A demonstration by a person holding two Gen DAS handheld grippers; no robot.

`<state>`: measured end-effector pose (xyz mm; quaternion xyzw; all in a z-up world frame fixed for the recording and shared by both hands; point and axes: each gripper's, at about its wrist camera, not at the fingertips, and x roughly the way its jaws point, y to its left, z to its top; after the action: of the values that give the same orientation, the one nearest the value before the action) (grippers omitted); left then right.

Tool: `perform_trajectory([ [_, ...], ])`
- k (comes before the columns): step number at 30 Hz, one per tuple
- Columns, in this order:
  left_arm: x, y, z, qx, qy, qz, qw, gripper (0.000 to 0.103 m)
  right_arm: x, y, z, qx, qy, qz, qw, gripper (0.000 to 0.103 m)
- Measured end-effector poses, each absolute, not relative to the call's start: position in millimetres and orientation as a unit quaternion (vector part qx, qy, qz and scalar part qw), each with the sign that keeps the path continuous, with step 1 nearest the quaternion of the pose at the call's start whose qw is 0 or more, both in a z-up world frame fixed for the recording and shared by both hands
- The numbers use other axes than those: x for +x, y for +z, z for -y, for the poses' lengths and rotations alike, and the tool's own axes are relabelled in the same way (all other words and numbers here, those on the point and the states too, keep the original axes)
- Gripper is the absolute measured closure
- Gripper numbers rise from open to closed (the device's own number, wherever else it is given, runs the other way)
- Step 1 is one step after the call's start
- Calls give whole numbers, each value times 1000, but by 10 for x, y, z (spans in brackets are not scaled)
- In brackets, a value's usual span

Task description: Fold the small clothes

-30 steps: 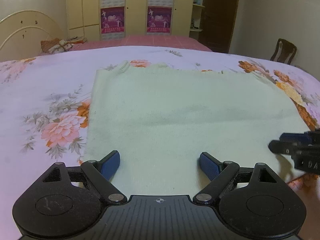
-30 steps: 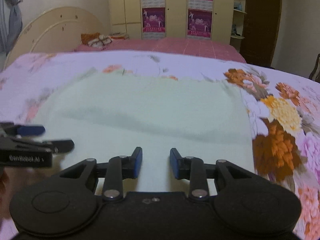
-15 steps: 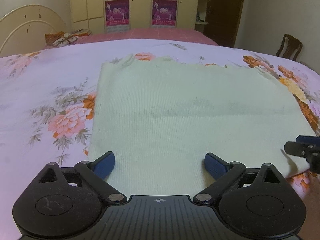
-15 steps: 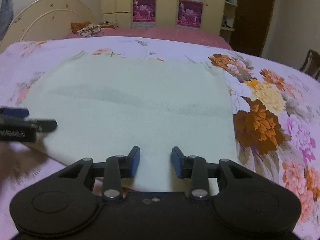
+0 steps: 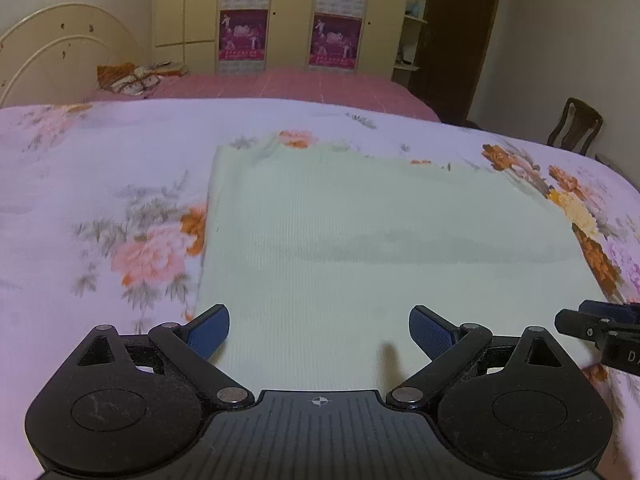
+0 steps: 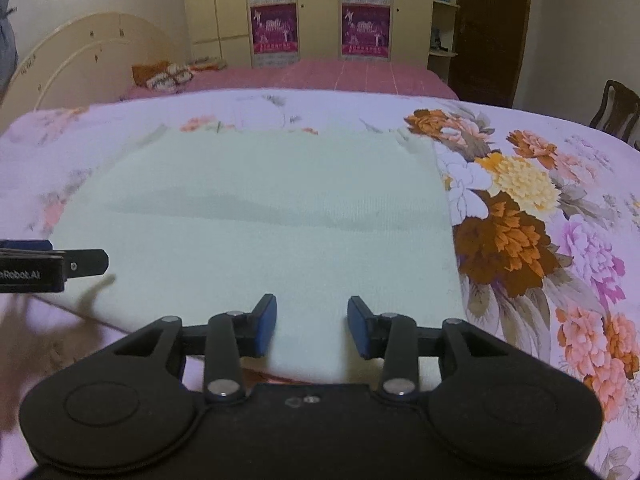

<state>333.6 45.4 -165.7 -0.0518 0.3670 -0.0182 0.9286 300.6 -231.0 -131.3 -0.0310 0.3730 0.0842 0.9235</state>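
Garment [image 5: 384, 240] lies flat on the bed [image 5: 100, 184]; I've backed both tools off its near edge, left tool [image 5: 319, 330] and right tool [image 6: 311, 326] released, ready to fold.

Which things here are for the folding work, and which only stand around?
For the job:
- pale green cloth, flat on the flowered bedspread
- left tongs, open
- right tongs, open

Just around:
- wooden chair
- posters on the wardrobe
- patterned pillow

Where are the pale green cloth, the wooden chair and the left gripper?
pale green cloth [image 5: 360, 248], left wrist view, its middle.
wooden chair [image 5: 576, 126], left wrist view, its backrest.
left gripper [image 5: 319, 330], left wrist view, between its open fingers.
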Motion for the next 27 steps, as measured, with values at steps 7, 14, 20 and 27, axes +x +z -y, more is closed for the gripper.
perform_trajectory([
  [7,3615,-1591,-479,-63,-8,-359,931,7,3270,-1169,2273,-17,87,-352,932,65],
  [14,4037,-1641,-452,-49,6,-354,934,7,3677,-1207,2261,-15,87,-346,934,65],
  [20,4517,-1692,-557,-57,27,-353,933,7,4042,-1208,2435,-6,75,-344,936,65],
  [27,4957,-1906,-664,-45,52,-368,927,7,4440,-1253,2674,4,41,-334,942,64],
])
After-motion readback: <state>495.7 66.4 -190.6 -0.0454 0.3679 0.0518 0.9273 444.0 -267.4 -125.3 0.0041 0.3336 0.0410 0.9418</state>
